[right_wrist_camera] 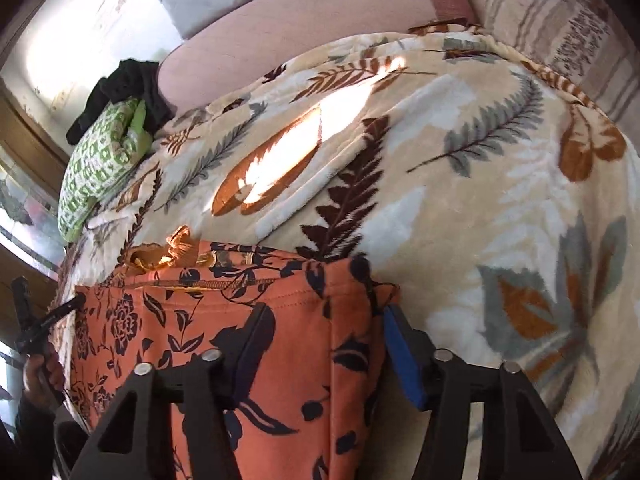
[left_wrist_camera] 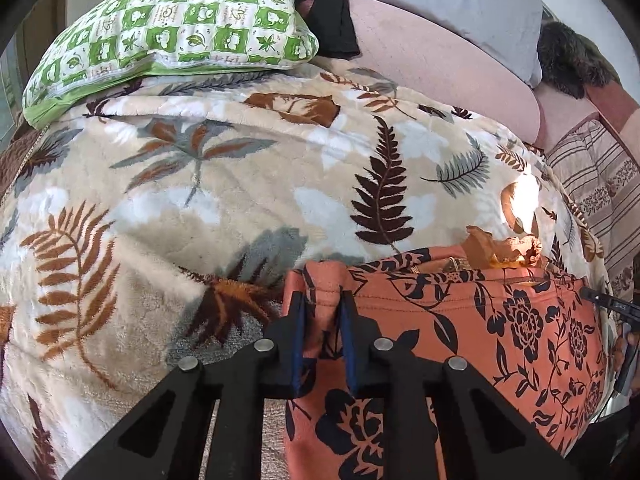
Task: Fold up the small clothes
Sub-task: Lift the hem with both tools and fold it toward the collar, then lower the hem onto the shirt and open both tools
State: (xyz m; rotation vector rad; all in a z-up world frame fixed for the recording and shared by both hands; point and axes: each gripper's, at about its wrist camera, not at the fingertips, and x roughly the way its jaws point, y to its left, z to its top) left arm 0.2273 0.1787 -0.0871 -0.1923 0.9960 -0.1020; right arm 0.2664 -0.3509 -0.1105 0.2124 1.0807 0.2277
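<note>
Blanket (left_wrist_camera: 224,208) wide free | left tongs (left_wrist_camera: 323,300), right tongs (right_wrist_camera: 324,312) clamp garment (left_wrist_camera: 460,320) corners

Both tongs point steeply down. The left tongs (left_wrist_camera: 323,300) are pinched nearly together on a fold of cloth; the right tongs (right_wrist_camera: 328,316) stand wider, also clamping cloth between their pads.

Left wrist view: looking steeply down along the fingers, close over the orange garment (left_wrist_camera: 460,320) on the leaf blanket (left_wrist_camera: 200,200), green pillow (left_wrist_camera: 168,28) beyond. Right wrist view: same steep, close look from the garment's other corner. Shared: garment, blanket, pillow, pink sheet (right_wrist_camera: 288,12).
</note>
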